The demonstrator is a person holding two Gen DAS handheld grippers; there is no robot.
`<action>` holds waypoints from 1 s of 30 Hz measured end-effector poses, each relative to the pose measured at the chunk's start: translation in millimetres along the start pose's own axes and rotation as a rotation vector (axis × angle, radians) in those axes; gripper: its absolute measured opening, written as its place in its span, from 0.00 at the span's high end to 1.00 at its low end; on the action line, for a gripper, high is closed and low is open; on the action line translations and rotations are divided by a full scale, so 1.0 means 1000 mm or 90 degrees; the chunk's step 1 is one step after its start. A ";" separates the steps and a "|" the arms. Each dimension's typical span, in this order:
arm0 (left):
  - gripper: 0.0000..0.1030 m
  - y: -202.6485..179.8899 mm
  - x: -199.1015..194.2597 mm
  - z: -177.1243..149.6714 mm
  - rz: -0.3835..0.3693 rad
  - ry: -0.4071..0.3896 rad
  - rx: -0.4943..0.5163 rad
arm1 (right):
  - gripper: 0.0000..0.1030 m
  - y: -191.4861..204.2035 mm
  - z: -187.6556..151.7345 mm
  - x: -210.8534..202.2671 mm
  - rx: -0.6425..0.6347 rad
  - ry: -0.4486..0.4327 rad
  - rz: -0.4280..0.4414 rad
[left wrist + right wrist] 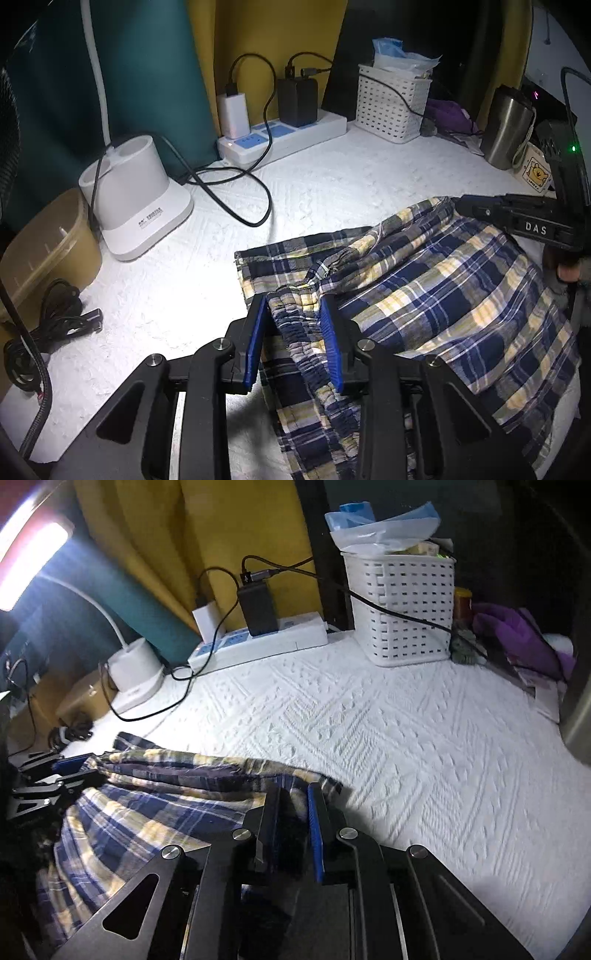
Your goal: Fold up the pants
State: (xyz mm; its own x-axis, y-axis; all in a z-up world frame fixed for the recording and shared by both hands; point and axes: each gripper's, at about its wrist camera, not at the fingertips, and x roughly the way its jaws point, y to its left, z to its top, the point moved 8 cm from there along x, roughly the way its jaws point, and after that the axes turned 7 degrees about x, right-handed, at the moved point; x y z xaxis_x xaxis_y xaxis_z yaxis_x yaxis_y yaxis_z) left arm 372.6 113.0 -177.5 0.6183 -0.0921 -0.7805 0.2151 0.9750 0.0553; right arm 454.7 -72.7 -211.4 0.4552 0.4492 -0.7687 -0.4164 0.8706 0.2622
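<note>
Mid-fold: left gripper point(295, 332) & right gripper point(293, 818) jaws each clamped on plaid pants point(424, 295) edge; next, carry across, lay flat on desk point(406, 738).

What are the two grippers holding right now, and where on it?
Both hold the plaid pants: the left gripper is clamped on the gathered elastic waistband, and the right gripper pinches a bunched edge on the opposite side.

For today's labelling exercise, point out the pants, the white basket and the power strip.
pants point(424, 280), left wrist view, on the plaid cloth.
white basket point(402, 613), right wrist view, on its front wall.
power strip point(295, 136), left wrist view, on its top face.
</note>
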 end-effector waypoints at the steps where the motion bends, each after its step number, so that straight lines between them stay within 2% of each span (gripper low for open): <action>1: 0.71 0.001 0.002 -0.001 0.004 0.001 0.002 | 0.85 0.000 0.002 0.002 -0.004 0.000 -0.009; 6: 0.69 0.005 0.001 0.000 -0.003 0.002 -0.018 | 0.85 0.000 0.003 0.002 -0.005 0.006 -0.024; 9: 0.69 0.007 -0.013 0.007 -0.029 -0.020 -0.047 | 0.81 -0.001 0.003 -0.007 0.003 0.002 -0.034; 13: 0.65 0.005 -0.035 0.013 -0.022 -0.053 -0.048 | 0.79 -0.003 0.001 -0.027 0.005 -0.013 -0.046; 14: 0.62 0.003 -0.040 0.013 -0.023 -0.060 -0.049 | 0.74 -0.004 0.000 -0.031 0.007 -0.016 -0.048; 16: 0.52 0.000 -0.050 0.013 -0.029 -0.073 -0.056 | 0.49 -0.004 -0.003 -0.038 0.011 -0.017 -0.050; 17: 0.48 -0.001 -0.055 0.012 -0.032 -0.079 -0.062 | 0.31 -0.004 -0.005 -0.043 0.013 -0.022 -0.048; 18: 0.48 -0.002 -0.058 0.010 -0.039 -0.084 -0.069 | 0.29 -0.003 -0.006 -0.046 0.013 -0.026 -0.046; 24: 0.47 -0.021 -0.059 -0.005 -0.055 -0.069 -0.070 | 0.29 0.007 -0.019 -0.057 0.003 -0.017 -0.050; 30: 0.46 -0.015 -0.024 -0.030 -0.033 0.005 -0.075 | 0.29 0.012 -0.052 -0.045 -0.018 0.023 -0.057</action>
State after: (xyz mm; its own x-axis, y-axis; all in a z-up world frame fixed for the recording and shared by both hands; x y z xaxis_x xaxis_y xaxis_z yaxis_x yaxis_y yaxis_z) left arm 331.7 106.6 -177.9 0.6024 -0.1426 -0.7853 0.1567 0.9859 -0.0589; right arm 388.6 -92.6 -204.2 0.4627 0.3615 -0.8094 -0.3977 0.9007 0.1749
